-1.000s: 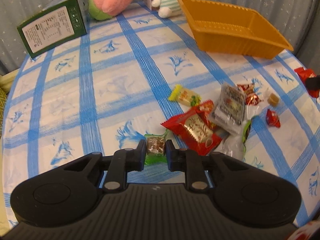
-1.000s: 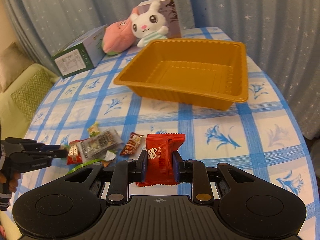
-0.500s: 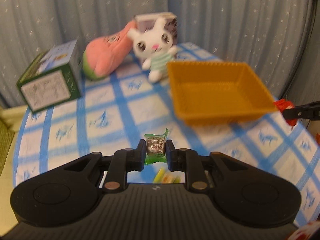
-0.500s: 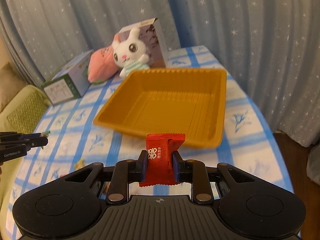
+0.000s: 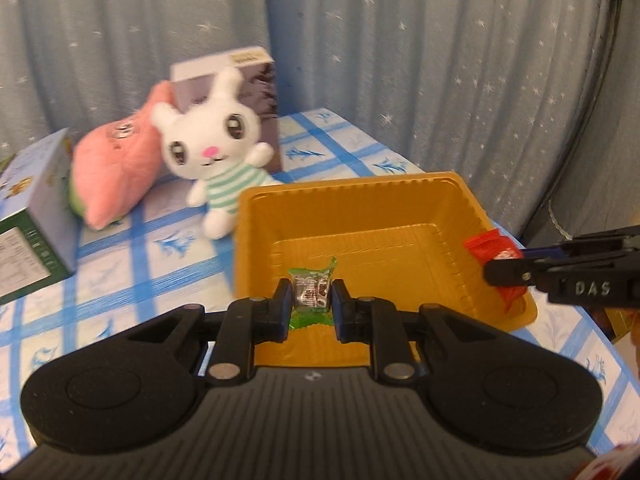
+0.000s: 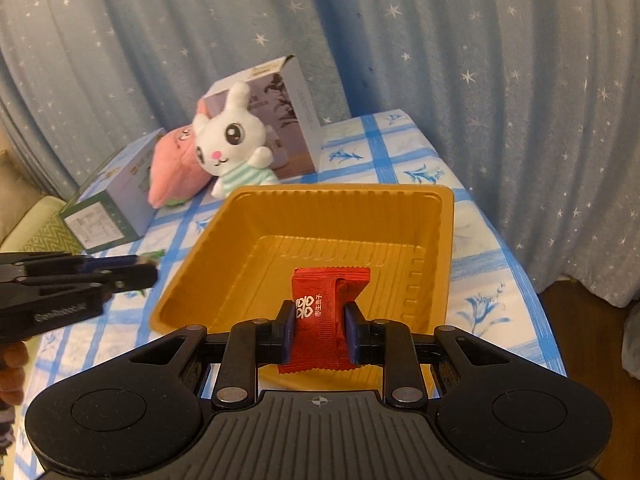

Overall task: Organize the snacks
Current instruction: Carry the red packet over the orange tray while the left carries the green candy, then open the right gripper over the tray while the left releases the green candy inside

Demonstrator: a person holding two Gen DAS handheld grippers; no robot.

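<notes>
An empty orange tray [image 5: 360, 196] [image 6: 444, 216] sits on the blue-checked tablecloth. My left gripper [image 5: 311, 300] is shut on a small green-wrapped candy [image 5: 310, 295] and hovers over the tray's near part. My right gripper [image 6: 318, 324] is shut on a red snack packet [image 6: 324, 312], held above the tray's near edge. In the left wrist view the right gripper [image 5: 504, 270] comes in from the right with the red packet [image 5: 490, 246] over the tray's right rim. In the right wrist view the left gripper [image 6: 144, 270] reaches in from the left beside the tray.
A white plush rabbit [image 5: 212, 156] [image 6: 236, 140], a pink plush [image 5: 116, 164] and a grey box [image 6: 280, 104] stand behind the tray. A green-and-white box [image 5: 28, 216] [image 6: 112, 204] stands at the left. Starred curtains [image 6: 480, 80] hang around the table; its right edge [image 6: 536, 304] drops off.
Both grippers have travelled from the snack pile toward the orange tray and risen a little, each keeping its snack. The tray now fills the middle of both views.
</notes>
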